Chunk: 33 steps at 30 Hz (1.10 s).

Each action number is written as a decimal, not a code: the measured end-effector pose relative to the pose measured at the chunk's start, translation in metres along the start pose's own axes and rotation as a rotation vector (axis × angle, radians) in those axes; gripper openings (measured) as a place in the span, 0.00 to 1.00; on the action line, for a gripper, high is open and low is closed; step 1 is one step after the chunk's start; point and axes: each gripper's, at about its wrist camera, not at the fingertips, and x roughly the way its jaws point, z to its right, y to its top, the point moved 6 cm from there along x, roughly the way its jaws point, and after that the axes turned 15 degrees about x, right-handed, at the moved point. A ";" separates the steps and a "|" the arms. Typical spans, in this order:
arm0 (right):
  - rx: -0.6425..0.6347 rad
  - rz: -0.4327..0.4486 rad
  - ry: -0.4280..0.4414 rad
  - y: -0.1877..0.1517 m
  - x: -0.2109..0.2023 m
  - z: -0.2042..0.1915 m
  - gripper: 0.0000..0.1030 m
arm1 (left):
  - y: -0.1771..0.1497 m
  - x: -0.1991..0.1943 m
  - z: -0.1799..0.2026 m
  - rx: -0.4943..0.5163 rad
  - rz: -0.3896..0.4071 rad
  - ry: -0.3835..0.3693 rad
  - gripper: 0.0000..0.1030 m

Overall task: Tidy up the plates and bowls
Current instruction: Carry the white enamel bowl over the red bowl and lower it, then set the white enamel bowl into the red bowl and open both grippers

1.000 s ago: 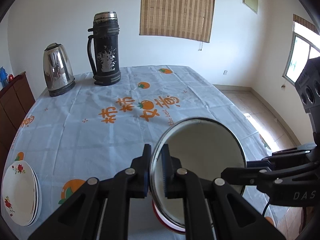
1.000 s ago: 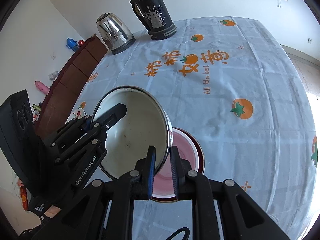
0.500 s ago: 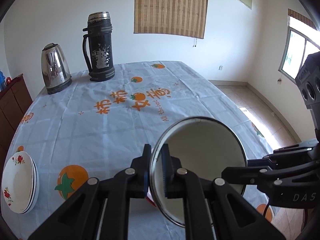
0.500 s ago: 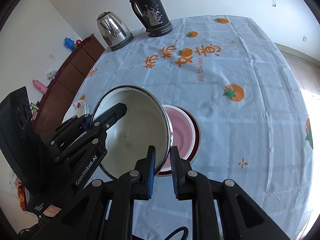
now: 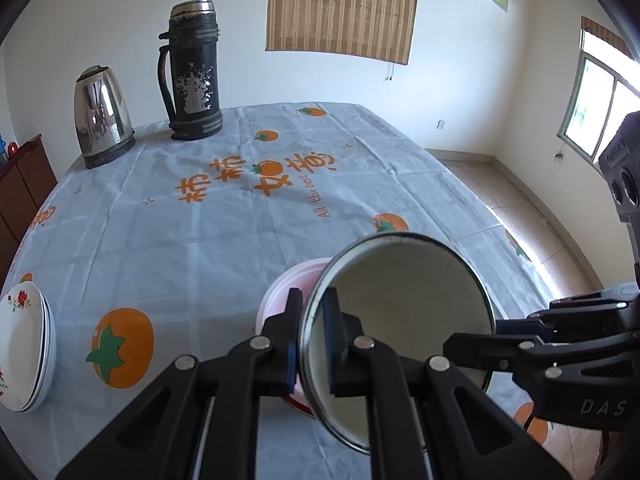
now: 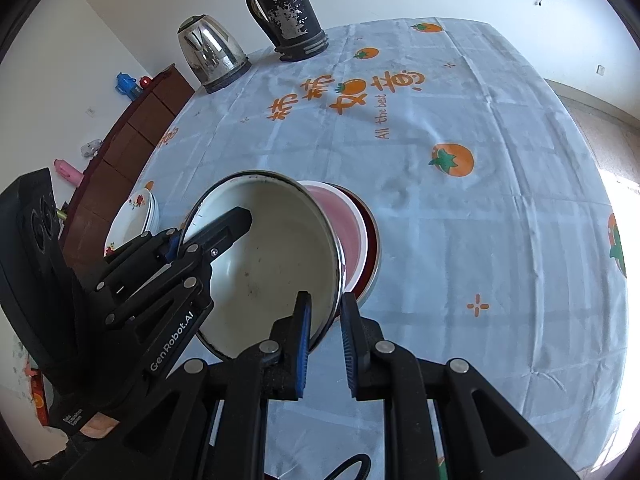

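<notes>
White walls and a bamboo blind (image 5: 340,4) close off the far end of the room, and most of the floor is taken up by a big table under a pale blue tablecloth (image 5: 208,240) printed with orange persimmons and lettering. At its far left stand a steel kettle (image 5: 102,114) and, just beside it, a tall black flask (image 5: 194,68) with worn paint. A stack of white flowered plates (image 5: 24,340) sits at the near left edge.

Both grippers hold one bowl (image 6: 272,256) between them, above the near middle of the table. It is a round enamel bowl, off-white inside with a few dark specks, a thin dark rim and a shiny metal outside. It is tilted, its mouth facing up and back toward the person. The left gripper (image 5: 312,340) is clamped on the rim at the left, one finger inside and one outside. The right gripper (image 6: 324,332) is pinched onto the rim at the opposite, right side.

Just beyond and under the bowl, on the cloth, rests a pink bowl (image 6: 348,232) nested in a dark red one (image 6: 372,240). Whether the held bowl touches them I can't tell.
</notes>
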 end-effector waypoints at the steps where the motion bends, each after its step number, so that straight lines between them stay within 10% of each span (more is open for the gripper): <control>1: 0.000 -0.002 -0.001 0.001 0.002 0.000 0.16 | 0.000 0.001 0.000 -0.003 -0.001 0.000 0.07; 33: -0.028 -0.050 -0.076 0.013 0.027 0.005 0.16 | -0.007 0.028 -0.002 -0.025 -0.055 -0.017 0.07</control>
